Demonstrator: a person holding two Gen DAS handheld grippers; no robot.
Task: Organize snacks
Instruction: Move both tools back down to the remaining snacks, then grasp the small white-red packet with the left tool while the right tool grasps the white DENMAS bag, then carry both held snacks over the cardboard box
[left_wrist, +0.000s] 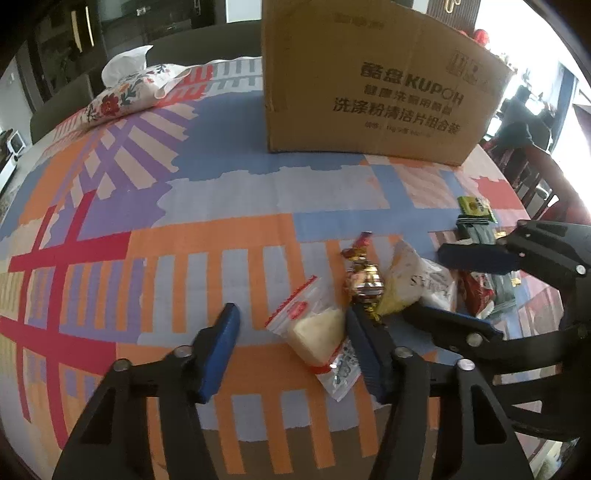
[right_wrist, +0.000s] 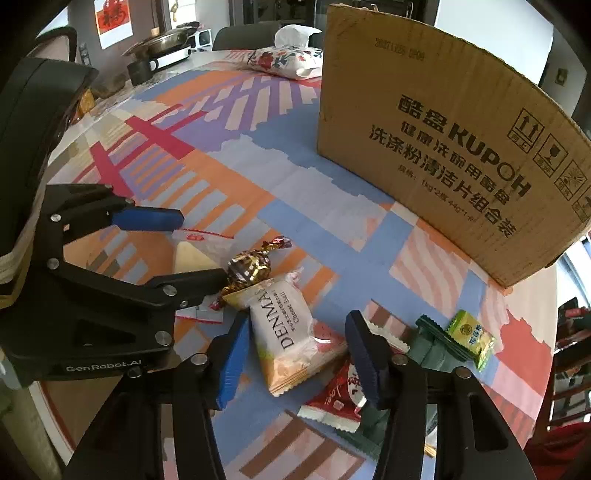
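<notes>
A desk (left_wrist: 229, 184) covered with a patterned cloth in orange, blue, purple and red is shown in both wrist views. A cardboard box (left_wrist: 376, 85) is stood upright toward the far side of the desk, with printed text on its near face. A floral tissue pack (left_wrist: 129, 88) is laid well apart from the box, at the far left.

The snacks are gathered in a loose group on the desk, in front of the box and apart from it. A clear packet (left_wrist: 317, 332) with a pale cake inside is laid flat at the left of the group. A gold-foil candy (right_wrist: 247, 269) is placed just beside it. A white packet (right_wrist: 291, 332) marked DENMA is laid next, touching the candy's wrapper. A red packet (right_wrist: 332, 398) is partly covered by the white packet. Grey-green sachets (right_wrist: 432, 339) and a small green packet (right_wrist: 469, 336) are laid at the right of the group.

The left gripper (left_wrist: 291, 339) is held wide, low over the desk, with the clear packet between its fingers; no contact on both sides is seen. The right gripper (right_wrist: 295, 350) is also held wide, with the white packet between its fingers and the right finger over the red packet. Nothing is gripped by either gripper.
</notes>
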